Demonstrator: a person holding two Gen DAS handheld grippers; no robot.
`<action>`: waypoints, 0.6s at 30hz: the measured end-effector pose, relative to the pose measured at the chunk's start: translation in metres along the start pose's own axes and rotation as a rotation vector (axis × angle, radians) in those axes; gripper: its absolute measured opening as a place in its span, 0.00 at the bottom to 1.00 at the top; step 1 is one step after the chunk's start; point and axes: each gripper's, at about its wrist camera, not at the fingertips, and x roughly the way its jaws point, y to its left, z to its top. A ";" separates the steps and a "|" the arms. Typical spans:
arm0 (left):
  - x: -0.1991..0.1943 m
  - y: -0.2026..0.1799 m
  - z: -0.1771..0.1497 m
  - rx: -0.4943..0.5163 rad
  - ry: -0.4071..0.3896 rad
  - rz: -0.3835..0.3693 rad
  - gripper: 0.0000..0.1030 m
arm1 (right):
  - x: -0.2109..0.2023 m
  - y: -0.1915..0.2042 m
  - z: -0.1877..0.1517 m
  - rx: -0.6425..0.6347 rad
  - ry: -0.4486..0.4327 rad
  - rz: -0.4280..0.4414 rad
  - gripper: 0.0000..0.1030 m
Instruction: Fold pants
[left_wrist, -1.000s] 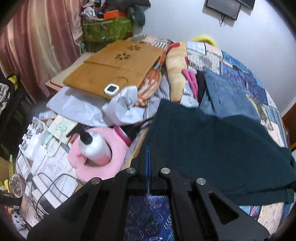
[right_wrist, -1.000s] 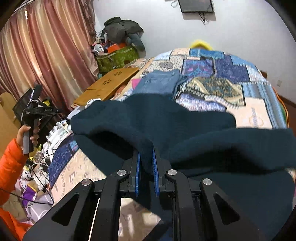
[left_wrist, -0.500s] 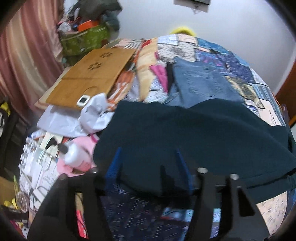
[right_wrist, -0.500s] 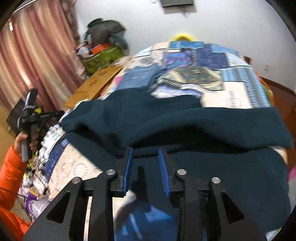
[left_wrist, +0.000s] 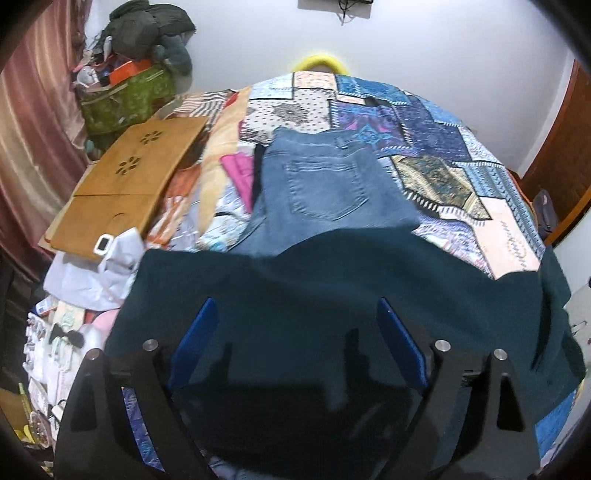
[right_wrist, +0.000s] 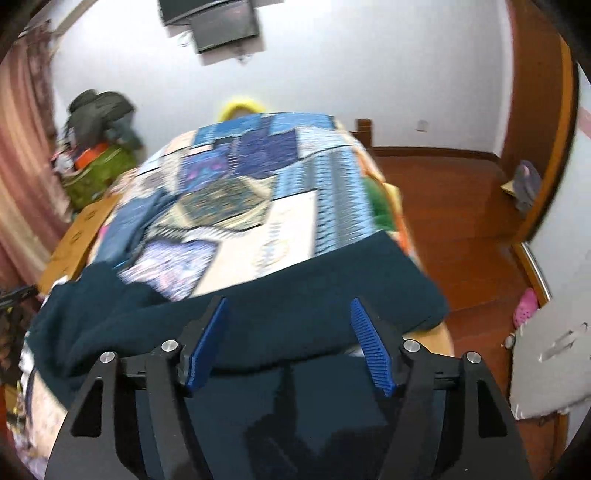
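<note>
Dark teal pants (left_wrist: 332, 280) lie folded across the near end of the patchwork bed (left_wrist: 436, 147). My left gripper (left_wrist: 295, 314) hovers over their left part, its jaws opening wide, blue pads (left_wrist: 195, 332) clear of the cloth. In the right wrist view the same pants (right_wrist: 295, 314) stretch to the bed's right edge. Above them my right gripper (right_wrist: 290, 314) has its jaws opening too, with nothing pressed between its pads (right_wrist: 369, 339). This view is motion-blurred.
Folded blue jeans (left_wrist: 321, 192) lie just beyond the teal pants. A wooden lap tray (left_wrist: 122, 184) and loose clutter crowd the bed's left side. Right of the bed is bare wooden floor (right_wrist: 461, 206), with a pink shoe (right_wrist: 524, 312) and a grey board (right_wrist: 550, 358).
Both grippers let go of the teal pants and opened. Both swung to the right; the right wrist view now takes in the bed's right edge and the floor.
</note>
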 end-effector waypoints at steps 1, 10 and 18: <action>0.003 -0.005 0.003 0.005 0.003 -0.002 0.87 | 0.006 -0.008 0.004 0.012 0.008 -0.004 0.63; 0.038 -0.035 0.016 0.074 0.049 0.025 0.87 | 0.076 -0.055 0.046 0.074 0.105 -0.031 0.63; 0.063 -0.048 0.009 0.099 0.106 0.034 0.87 | 0.136 -0.079 0.052 0.141 0.220 -0.038 0.51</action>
